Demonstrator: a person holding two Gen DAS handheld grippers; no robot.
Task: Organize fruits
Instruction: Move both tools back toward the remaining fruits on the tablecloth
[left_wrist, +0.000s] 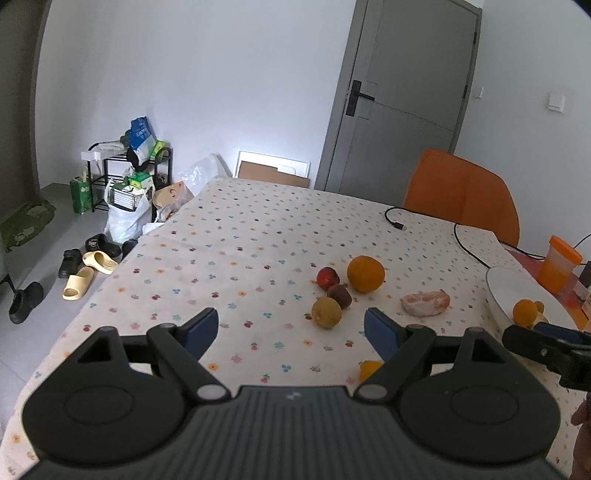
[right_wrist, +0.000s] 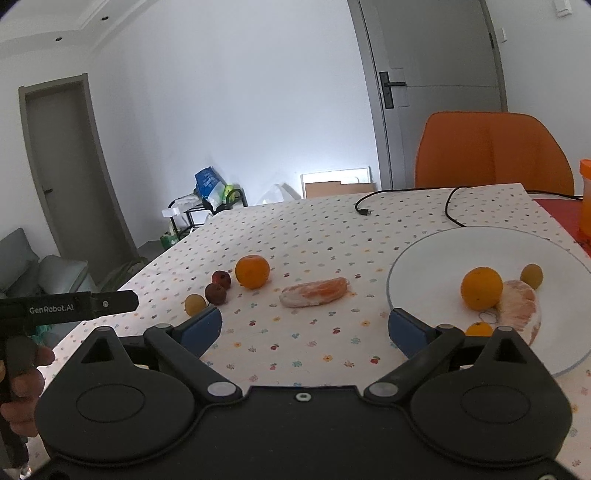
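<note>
Both grippers, left gripper (left_wrist: 291, 334) and right gripper (right_wrist: 305, 326), gape empty (nothing held), so round fruit like the orange (left_wrist: 365, 274) could roll off if nudged.

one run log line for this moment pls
left gripper: open, empty | right gripper: open, empty | round white plate: part filled | peeled orange segment: on tablecloth

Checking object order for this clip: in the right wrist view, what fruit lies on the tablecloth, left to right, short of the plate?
Yellow-green fruit → dark red fruit → orange → peeled citrus piece. The second red fruit overlaps the first, so it is left out.
</note>
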